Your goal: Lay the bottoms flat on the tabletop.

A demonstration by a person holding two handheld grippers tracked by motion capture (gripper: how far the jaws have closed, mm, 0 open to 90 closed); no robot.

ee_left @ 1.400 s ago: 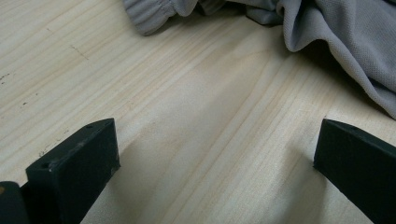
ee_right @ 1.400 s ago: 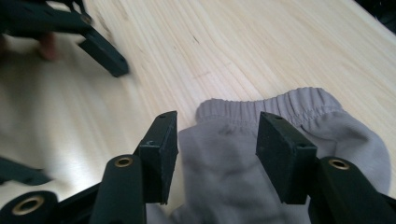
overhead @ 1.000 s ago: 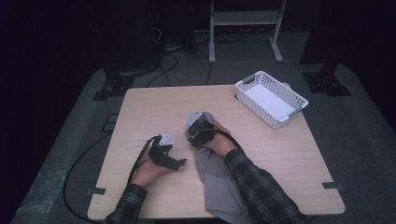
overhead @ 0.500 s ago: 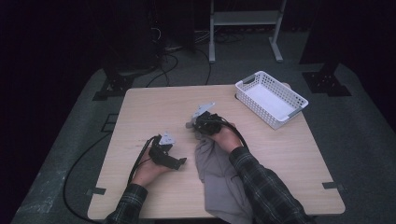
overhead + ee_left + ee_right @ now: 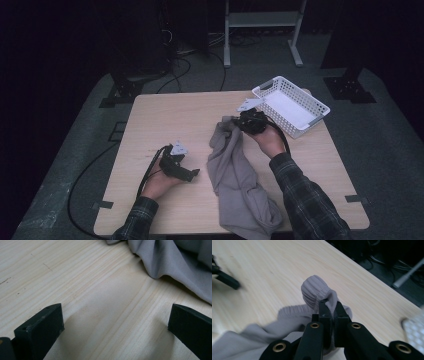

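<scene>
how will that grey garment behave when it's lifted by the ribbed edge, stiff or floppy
Likely floppy: the grey garment trails in soft folds from the right gripper. Probably light, since a pinch on the ribbed edge carries it. It may drag across the table.

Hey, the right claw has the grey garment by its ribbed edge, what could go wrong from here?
The right claw pinches only a small bit of the ribbed cuff, so the grey garment might slip free under its own weight. Its lower end hangs over the near table edge and may drag the rest off. The left claw is open beside the fabric, giving no support, so the garment may bunch.
</scene>
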